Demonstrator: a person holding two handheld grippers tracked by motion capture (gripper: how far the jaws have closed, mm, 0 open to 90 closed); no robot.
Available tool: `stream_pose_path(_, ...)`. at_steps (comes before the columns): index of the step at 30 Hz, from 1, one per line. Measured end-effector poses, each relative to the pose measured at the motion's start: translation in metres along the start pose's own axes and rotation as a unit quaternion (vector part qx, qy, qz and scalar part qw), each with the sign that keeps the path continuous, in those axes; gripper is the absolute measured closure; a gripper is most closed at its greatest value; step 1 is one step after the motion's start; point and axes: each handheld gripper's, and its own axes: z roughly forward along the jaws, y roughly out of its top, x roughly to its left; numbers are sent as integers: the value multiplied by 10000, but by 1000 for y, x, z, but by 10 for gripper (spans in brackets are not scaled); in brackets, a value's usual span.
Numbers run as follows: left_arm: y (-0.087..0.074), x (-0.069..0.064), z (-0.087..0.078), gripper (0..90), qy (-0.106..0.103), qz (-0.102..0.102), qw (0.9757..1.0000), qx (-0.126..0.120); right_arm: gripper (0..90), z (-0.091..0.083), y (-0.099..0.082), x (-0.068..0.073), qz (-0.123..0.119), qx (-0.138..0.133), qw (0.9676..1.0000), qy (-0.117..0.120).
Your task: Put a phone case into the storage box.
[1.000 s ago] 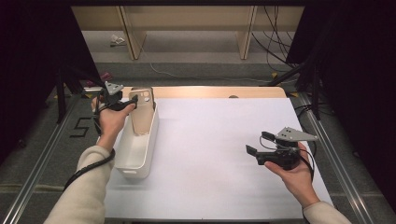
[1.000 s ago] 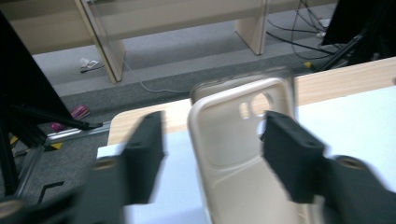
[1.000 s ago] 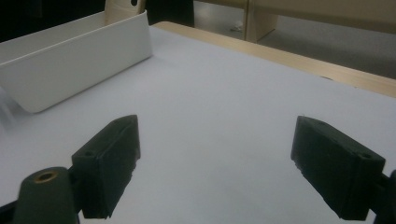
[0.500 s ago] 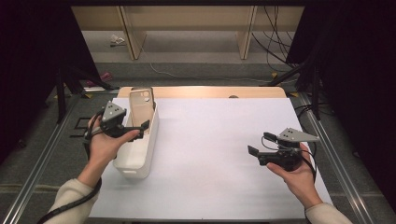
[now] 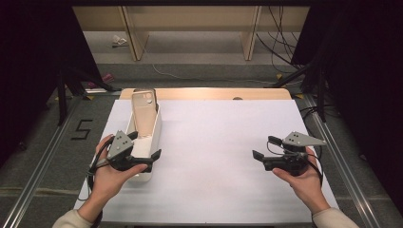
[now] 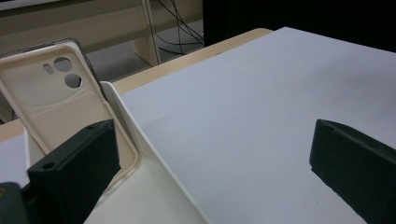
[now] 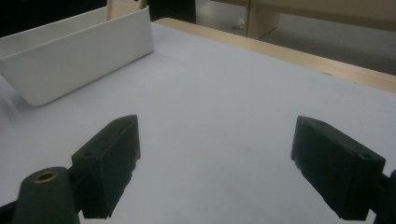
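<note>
One beige phone case leans in white bin.

- Your white table cover is evenly and brightly lit from above; the surroundings at 3 and 9 o'clock fall to near black.
- Shadows are soft and faint, pooled just beside the white bin.
- Your gripper views look grainy, with near jaws slightly soft and no glare.
</note>
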Motion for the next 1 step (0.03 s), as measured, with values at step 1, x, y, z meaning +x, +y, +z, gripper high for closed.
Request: stream_pose_path(1,-1,-1,0,12,-23,-40,10000,-8,165,0,0,0,-8,-2,10000,5)
